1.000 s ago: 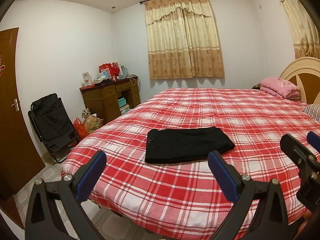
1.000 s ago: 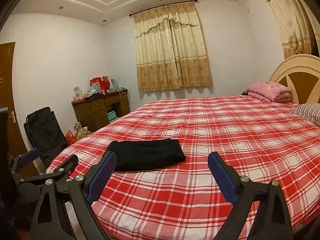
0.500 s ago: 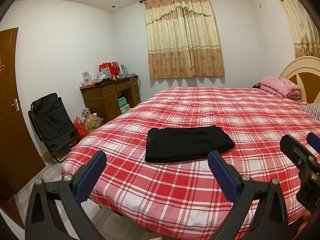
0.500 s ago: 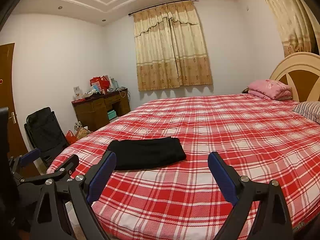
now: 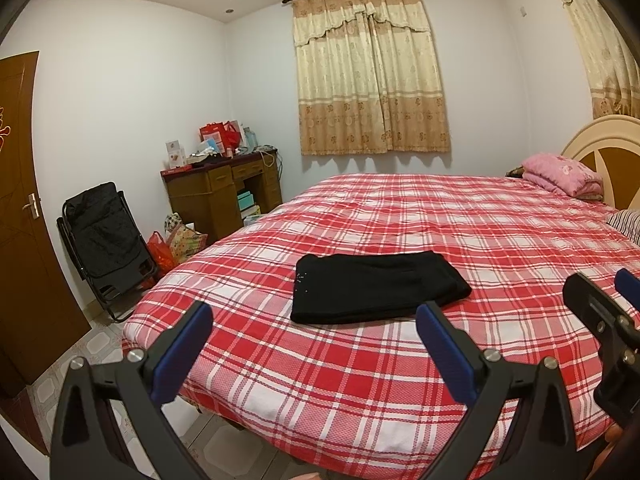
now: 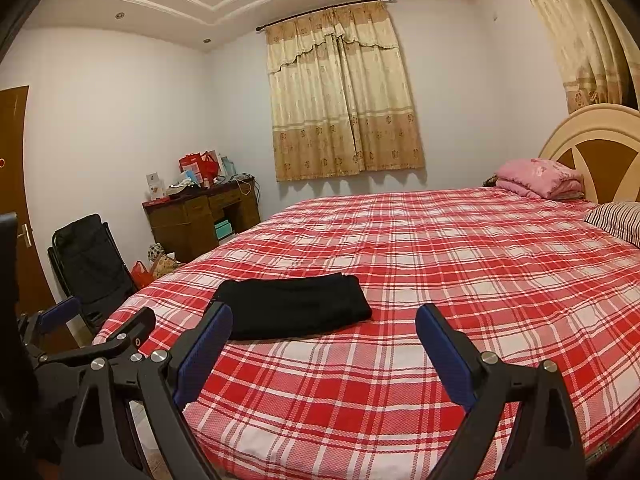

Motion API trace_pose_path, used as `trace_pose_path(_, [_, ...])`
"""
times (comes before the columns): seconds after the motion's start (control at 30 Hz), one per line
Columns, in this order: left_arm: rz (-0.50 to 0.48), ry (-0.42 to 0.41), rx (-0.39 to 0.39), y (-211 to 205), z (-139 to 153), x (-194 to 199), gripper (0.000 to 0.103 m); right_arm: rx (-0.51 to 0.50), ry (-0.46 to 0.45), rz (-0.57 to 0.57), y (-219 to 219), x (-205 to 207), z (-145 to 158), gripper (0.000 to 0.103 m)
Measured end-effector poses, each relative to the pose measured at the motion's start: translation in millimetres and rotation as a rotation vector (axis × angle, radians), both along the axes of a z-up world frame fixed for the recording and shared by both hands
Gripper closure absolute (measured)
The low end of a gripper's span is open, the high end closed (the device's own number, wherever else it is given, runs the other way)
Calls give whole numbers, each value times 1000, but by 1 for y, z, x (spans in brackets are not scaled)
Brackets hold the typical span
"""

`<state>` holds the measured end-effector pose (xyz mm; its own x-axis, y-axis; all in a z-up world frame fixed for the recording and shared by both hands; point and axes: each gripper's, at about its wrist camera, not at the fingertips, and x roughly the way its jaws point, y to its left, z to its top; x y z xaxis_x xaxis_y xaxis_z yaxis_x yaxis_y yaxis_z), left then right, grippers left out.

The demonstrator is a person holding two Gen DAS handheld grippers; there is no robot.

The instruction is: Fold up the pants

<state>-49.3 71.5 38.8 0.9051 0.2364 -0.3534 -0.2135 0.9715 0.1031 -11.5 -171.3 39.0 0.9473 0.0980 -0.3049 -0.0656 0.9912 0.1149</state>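
On the red plaid bed (image 5: 360, 380), near its foot-end corner and a little in from the near edge, the black pants (image 5: 376, 290) lie as a compact, flat rectangle, layers stacked and edges roughly squared. No leg trails out and no waistband hangs loose, so the folding looks complete, or very nearly so; at most a last smoothing or squaring of the right-hand end, where the layers bulge slightly, seems left. The left gripper (image 5: 314, 344) hovers off the near edge with its blue pads spread wide, holding nothing and well apart from the cloth. The right gripper (image 6: 324, 344) is likewise released and empty, its jaws wide, hanging short of the bundle's near side. Neither tool touches the fabric or the bedspread. By my reading, both hands are clear of a finished fold.
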Motion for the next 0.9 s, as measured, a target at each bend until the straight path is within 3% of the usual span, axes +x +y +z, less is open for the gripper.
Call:
trace_pose_path(0.6, [-4, 2, -16, 1, -2, 2, 0, -6, 8, -6, 0, 5, -3, 9])
trace_pose_path(0.77, [-51, 36, -56, 1, -5, 5, 0, -5, 8, -7, 0, 5, -3, 9])
trace_pose_path(0.9, [-36, 50, -39, -1, -7, 7, 0, -2, 7, -13, -1, 4, -4, 9])
